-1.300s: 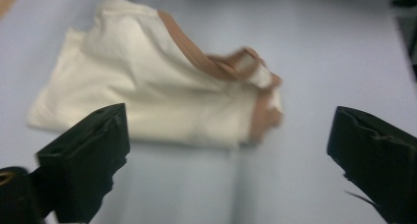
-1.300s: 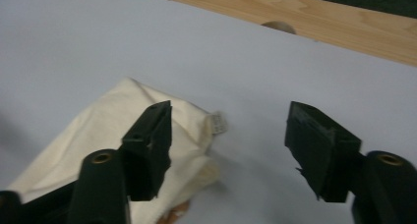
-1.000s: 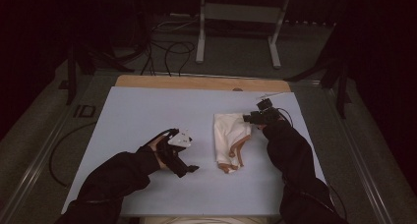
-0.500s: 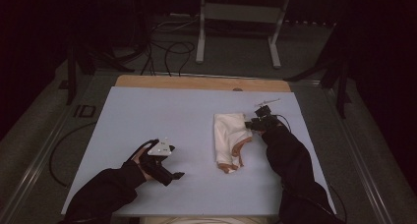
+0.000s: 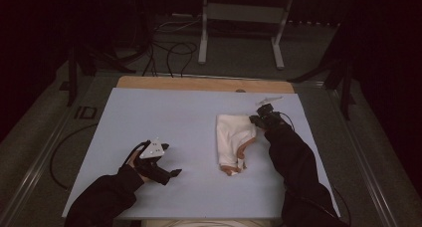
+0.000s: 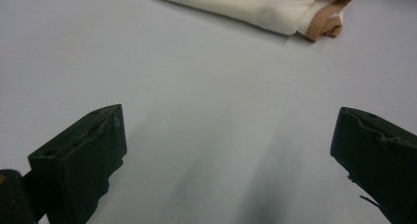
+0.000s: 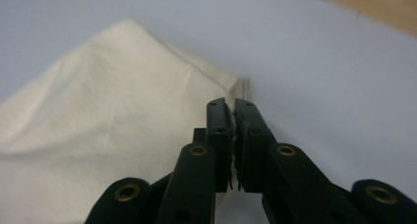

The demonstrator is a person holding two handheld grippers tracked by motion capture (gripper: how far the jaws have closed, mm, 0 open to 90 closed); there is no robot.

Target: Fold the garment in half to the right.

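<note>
Pinching the cream cloth (image 7: 98,130) by its far corner — right gripper (image 7: 234,108) just clamped shut, ready to fold; left gripper (image 6: 228,150) hangs wide open, empty, near the table's (image 5: 164,112) front-left edge.

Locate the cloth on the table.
In the high view the cloth lies right of centre on the table, its far right corner at the right gripper.

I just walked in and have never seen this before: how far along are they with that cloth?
Already done, it seems: the cream cloth lies folded over on the pale table. In hand: the right gripper has just closed, its jaws pinching the cloth's edge at a far corner. The left gripper waits open, off to the side, touching nothing. Left, probably: another fold or a move of the cloth; its tan-trimmed end lies loose.
</note>
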